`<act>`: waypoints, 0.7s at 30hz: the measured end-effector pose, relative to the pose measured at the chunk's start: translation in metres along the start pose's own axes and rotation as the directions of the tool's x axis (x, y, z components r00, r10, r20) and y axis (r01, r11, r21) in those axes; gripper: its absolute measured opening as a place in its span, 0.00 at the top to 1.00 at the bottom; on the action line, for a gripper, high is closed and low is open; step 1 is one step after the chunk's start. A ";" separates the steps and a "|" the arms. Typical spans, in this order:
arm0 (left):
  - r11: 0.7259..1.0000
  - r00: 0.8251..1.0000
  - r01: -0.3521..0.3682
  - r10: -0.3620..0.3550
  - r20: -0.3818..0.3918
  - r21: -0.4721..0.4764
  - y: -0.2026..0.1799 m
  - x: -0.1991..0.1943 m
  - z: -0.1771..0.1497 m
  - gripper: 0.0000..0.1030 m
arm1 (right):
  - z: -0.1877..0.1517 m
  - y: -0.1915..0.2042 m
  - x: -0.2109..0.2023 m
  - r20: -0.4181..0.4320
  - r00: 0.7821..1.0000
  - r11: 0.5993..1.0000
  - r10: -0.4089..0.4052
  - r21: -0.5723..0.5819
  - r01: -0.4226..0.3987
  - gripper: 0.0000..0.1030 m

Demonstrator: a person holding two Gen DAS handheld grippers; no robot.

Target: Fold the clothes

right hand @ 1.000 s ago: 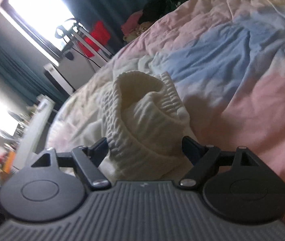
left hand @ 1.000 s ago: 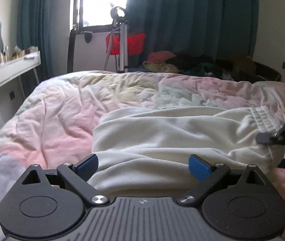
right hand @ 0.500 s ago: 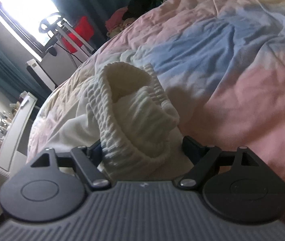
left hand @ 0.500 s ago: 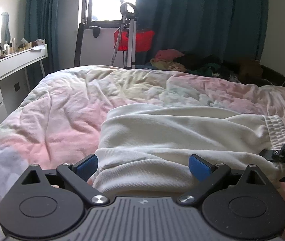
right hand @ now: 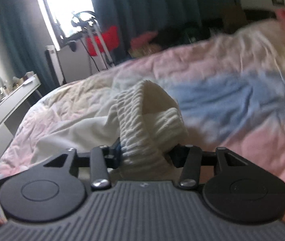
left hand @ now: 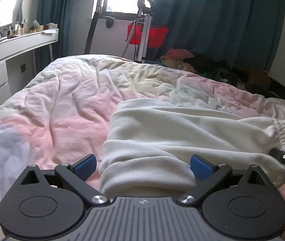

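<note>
On the bed, over a rumpled pastel duvet (left hand: 66, 108), lies a cream ribbed-knit garment (left hand: 182, 132), probably sweatpants judging by the gathered elastic waistband (right hand: 142, 132). It is bunched lengthwise, not flat.

Left claw (left hand: 143, 165): released. Blue pads (left hand: 199, 165) stand wide apart on either side of a rolled fold of the cream fabric. The cloth sits in the gap, but neither pad visibly presses it.

Right claw (right hand: 144, 153): fingers drawn in against the waistband from both sides, elastic puckered between them. I read this as clenched on the waistband. The frame is motion-blurred, so contact at the tips themselves is partly hidden by the cloth. From the left wrist view, the right claw's tip shows at the far right edge beside the waistband end.

Step in hand (judgement): one end of the garment is pinched while the other claw straddles the opposite part. This fits either taking hold to straighten it out, or letting go of one end while the other carries a fold over. The pictures do not settle which.

Next move calls for (judgement):
- Left pads, if they close, must catch the whole thickness of the fold, not just the top layer; thick knit slips.
- Both ends kept level so the cloth does not twist.
- Soft duvet gives under pressure; it may be caught along with the garment.

Background: white desk (left hand: 19, 46) with toiletries at left, teal curtains (left hand: 212, 20), clothes heap behind the bed.
</note>
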State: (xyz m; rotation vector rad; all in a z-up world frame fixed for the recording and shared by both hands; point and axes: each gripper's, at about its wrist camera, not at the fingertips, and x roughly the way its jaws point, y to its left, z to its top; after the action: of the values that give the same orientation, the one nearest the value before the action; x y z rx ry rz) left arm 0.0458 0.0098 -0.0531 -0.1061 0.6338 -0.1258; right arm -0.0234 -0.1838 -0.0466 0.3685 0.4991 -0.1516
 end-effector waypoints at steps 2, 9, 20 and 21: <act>1.000 1.000 -0.004 0.004 0.011 -0.002 0.000 -0.002 -0.001 0.02 | 0.005 -0.007 -0.003 0.014 1.000 0.999 0.020 0.035 -0.020 0.54; 0.999 0.999 -0.016 0.018 0.028 -0.042 0.007 -0.008 0.000 0.02 | 0.006 -0.049 0.008 -0.042 0.999 0.974 0.032 0.225 -0.022 0.53; 0.948 0.990 0.094 -0.122 -0.077 -0.305 0.047 0.009 0.001 0.02 | -0.015 -0.081 0.027 -0.177 0.977 0.893 0.115 0.450 -0.023 0.15; 0.934 0.985 0.109 -0.147 -0.087 -0.341 0.052 0.011 0.001 0.02 | -0.019 -0.085 0.031 -0.191 0.970 0.873 0.149 0.487 -0.038 0.15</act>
State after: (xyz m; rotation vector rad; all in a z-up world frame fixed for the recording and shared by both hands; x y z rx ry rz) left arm 0.0597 0.0592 -0.0663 -0.4736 0.7564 -0.1495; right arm -0.0245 -0.2571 -0.1032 0.9064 0.6643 -0.1393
